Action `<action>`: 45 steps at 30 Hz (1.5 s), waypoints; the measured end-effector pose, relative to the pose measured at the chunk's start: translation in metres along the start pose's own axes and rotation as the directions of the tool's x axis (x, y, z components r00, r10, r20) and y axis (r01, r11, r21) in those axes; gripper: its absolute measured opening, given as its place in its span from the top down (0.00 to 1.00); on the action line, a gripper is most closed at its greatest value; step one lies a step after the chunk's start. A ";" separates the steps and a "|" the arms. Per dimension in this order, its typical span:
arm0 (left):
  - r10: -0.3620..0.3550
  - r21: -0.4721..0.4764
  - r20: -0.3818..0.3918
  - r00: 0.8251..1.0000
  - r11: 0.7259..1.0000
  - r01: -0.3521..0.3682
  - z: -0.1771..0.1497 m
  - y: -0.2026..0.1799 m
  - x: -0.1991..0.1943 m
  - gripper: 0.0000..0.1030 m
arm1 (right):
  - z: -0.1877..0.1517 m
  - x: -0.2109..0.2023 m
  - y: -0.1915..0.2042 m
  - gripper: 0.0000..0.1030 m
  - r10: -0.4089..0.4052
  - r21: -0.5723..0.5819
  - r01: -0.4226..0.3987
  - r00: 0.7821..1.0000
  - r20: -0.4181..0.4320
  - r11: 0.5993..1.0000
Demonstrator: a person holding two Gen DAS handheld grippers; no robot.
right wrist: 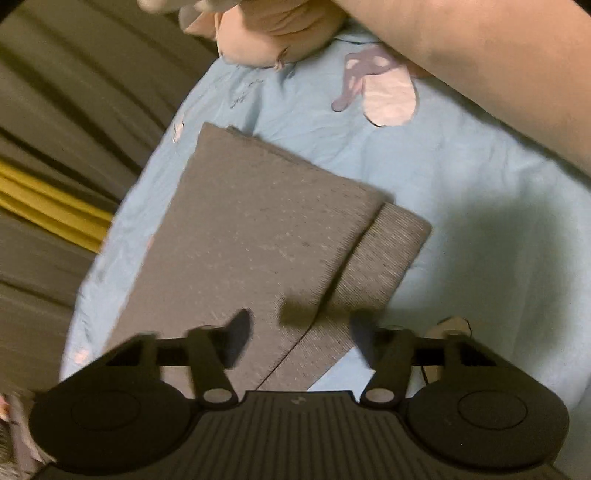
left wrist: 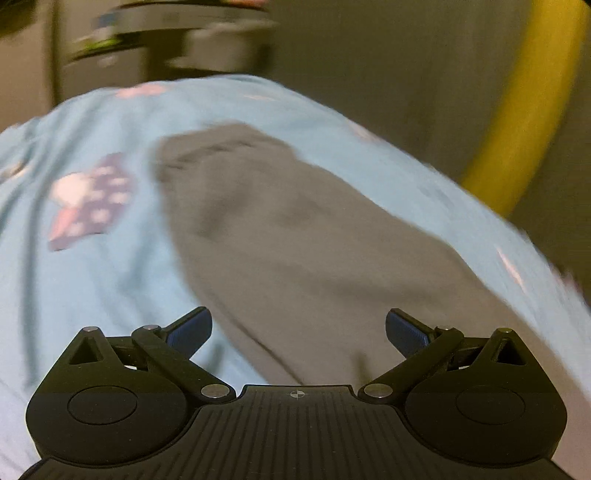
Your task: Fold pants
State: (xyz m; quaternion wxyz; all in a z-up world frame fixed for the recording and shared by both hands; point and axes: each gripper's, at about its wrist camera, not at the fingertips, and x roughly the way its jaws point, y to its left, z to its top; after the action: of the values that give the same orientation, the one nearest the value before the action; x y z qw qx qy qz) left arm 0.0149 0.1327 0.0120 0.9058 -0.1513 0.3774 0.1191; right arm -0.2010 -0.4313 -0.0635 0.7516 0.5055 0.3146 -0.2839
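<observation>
Grey pants, folded flat, layered rectangle.

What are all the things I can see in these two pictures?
pants: one, grey, folded flat on the sheet, a ribbed band along one edge.
bed sheet: one, light blue with pink and purple prints, under the pants.
yellow band: one, curved, beyond the bed's edge; too blurred to name.
pink soft item: one, at the sheet's far end; too cut off to name.
forearm: one, bare, crossing above the sheet.
left gripper: black, blue pads, jaws apart above the pants.
right gripper: black, jaws apart above the pants.
</observation>
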 end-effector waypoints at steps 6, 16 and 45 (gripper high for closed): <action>-0.121 0.258 -0.061 0.991 0.957 0.133 -0.037 -0.062 -0.011 0.00 | 0.011 0.011 -0.004 0.57 0.054 0.026 -0.054 0.998 0.016 0.998; -0.107 0.376 -0.170 0.980 0.912 0.165 -0.056 -0.085 0.005 0.00 | 0.017 0.019 0.013 0.96 0.047 0.001 -0.047 0.999 0.015 0.999; -0.083 0.371 -0.229 0.970 0.914 0.166 -0.054 -0.083 0.018 0.00 | 0.032 -0.010 -0.038 0.45 -0.112 0.077 0.105 0.989 0.095 0.991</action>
State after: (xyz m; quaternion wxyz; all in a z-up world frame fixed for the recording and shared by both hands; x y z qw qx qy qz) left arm 0.0194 0.0384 -0.0223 0.8789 -0.0048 0.4759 -0.0326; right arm -0.2295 -0.4722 -0.0689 0.7310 0.4996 0.2935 -0.3603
